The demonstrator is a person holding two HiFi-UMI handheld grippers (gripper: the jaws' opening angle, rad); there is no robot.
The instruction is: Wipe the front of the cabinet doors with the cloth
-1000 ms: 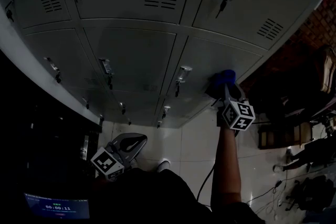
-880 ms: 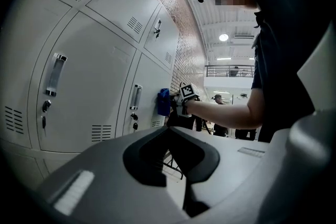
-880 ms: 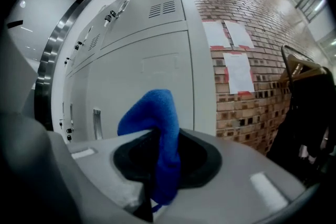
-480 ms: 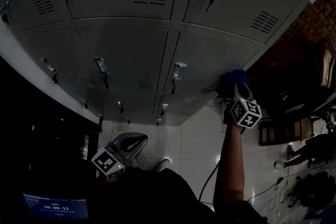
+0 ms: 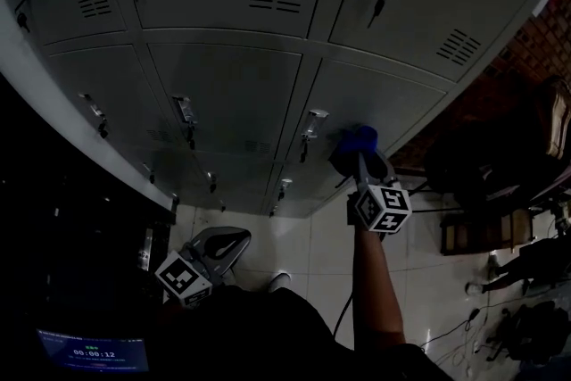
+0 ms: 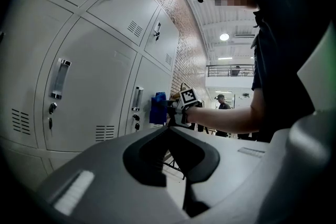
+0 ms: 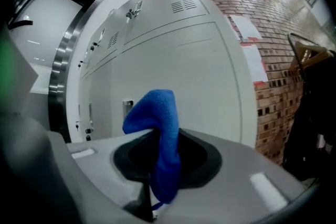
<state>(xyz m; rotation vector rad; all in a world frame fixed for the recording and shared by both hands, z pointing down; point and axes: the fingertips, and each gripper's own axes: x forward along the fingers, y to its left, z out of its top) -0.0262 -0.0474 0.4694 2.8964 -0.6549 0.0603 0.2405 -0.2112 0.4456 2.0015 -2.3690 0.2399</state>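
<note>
The grey locker doors (image 5: 227, 94) fill the top of the head view. My right gripper (image 5: 361, 158) is shut on a blue cloth (image 5: 359, 138) and presses it against the lower right door (image 5: 393, 98), just right of that door's handle (image 5: 312, 122). In the right gripper view the cloth (image 7: 160, 113) stands up folded between the jaws, in front of the pale door (image 7: 184, 65). My left gripper (image 5: 221, 244) hangs low near the floor, away from the doors. Its jaws are together in the left gripper view (image 6: 170, 131) with nothing in them. That view also shows the cloth (image 6: 157, 108) on the door.
Keys hang in the locks (image 5: 382, 0) of the upper doors. A brick wall (image 7: 273, 34) stands right of the lockers. Dark furniture and cables (image 5: 500, 219) lie on the tiled floor (image 5: 312, 245) at right. A small lit screen (image 5: 94, 352) is at lower left.
My right gripper slid the cloth right toward the door's edge, then back left toward the handle. The left gripper has stayed where it was.
</note>
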